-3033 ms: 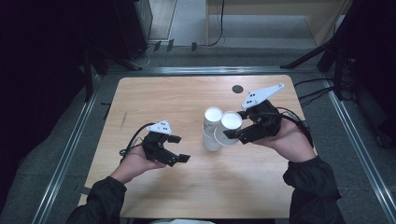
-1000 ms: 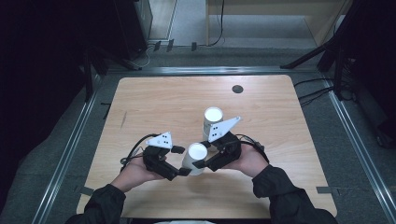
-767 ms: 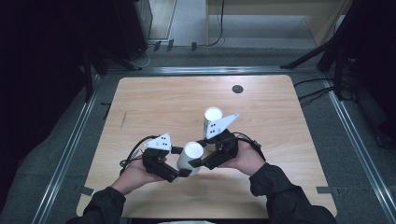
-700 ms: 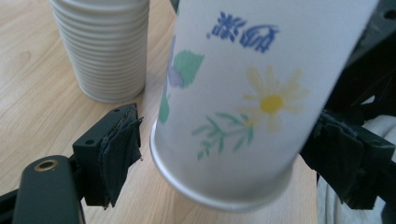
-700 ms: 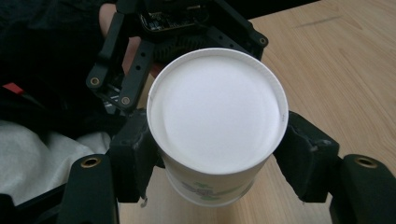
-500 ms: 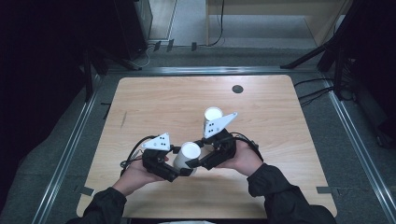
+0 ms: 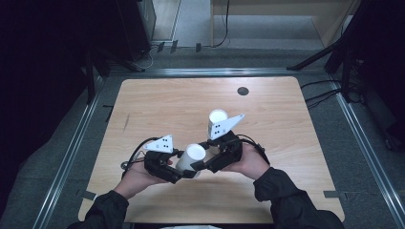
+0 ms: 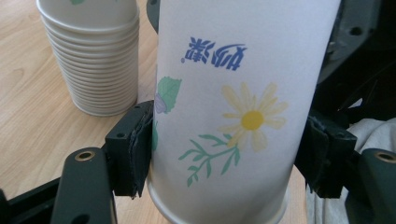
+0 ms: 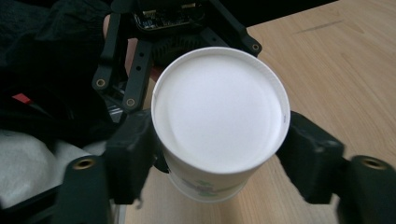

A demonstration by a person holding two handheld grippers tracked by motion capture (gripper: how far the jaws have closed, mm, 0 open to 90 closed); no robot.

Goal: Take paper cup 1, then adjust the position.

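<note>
A white paper cup (image 7: pixel 193 155) with a daisy print (image 8: pixel 233 116) hangs tilted between both grippers near the table's front, its flat base (image 9: pixel 219 112) facing the right gripper's camera. My left gripper (image 7: pixel 177 168) is shut on it, and its jaws have just been closing. In the left gripper view both pads (image 8: pixel 135 154) press the cup's sides. My right gripper (image 7: pixel 204 161) still straddles the cup, and its jaws have just been opening. In the right gripper view (image 9: pixel 217 154) they stand slightly off the cup's wall. A stack of matching cups (image 7: pixel 217 121) stands just behind.
The cup stack (image 8: pixel 93 60) stands on the wooden table (image 7: pixel 157 105), close to the right gripper's grey plate (image 7: pixel 228 125). A small black disc (image 7: pixel 243 90) lies near the far edge. Metal rails run along both sides of the table.
The right gripper carried the cup from beside the stack to the left gripper at the front. The left jaws closed on the cup and the right jaws widened.
</note>
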